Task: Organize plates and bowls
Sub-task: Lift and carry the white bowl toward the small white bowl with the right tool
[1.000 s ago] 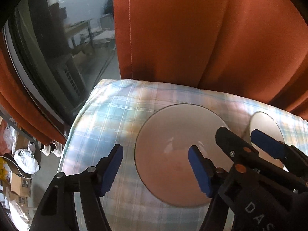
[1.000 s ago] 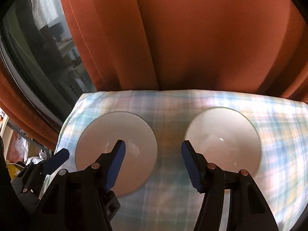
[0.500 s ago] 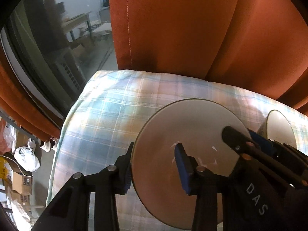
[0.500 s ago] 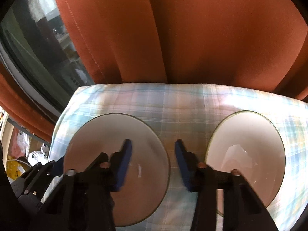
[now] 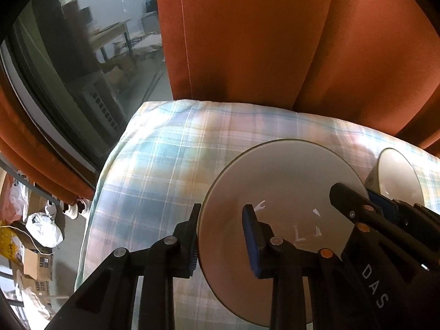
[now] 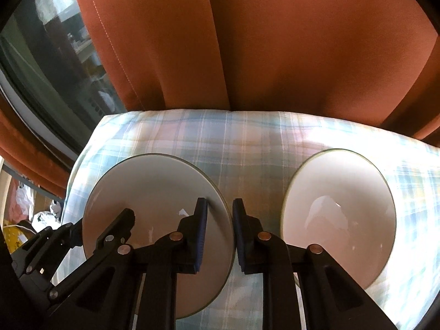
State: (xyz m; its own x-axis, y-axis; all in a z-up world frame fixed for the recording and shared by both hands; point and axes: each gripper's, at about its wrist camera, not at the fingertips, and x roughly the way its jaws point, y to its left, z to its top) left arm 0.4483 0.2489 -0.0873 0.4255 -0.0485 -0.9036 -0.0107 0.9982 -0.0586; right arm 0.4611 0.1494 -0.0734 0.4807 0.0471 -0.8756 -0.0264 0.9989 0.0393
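Note:
A round white plate point(image 5: 286, 187) point(image 6: 154, 192) lies on the pale plaid cloth point(image 5: 165, 165). My left gripper point(image 5: 221, 239) takes the plate's left rim, its jaws closing onto it with one blue pad outside the edge and one over the plate's face. My right gripper point(image 6: 220, 231) does the same on the right rim, a pad on each side of the edge. Each gripper shows in the other's view: the right gripper point(image 5: 371, 214) and the left gripper point(image 6: 110, 228). A white bowl point(image 6: 338, 206) point(image 5: 398, 181) stands upright to the plate's right, untouched.
An orange curtain point(image 6: 275, 55) hangs right behind the table's far edge. A dark window point(image 5: 68, 68) is at the left. The cloth's left edge point(image 5: 99, 206) drops to a floor with boxes and bags point(image 5: 38, 247).
Both grippers went from wide open to closed onto opposite rims of the plate. The plate and the bowl now look larger and closer in both views.

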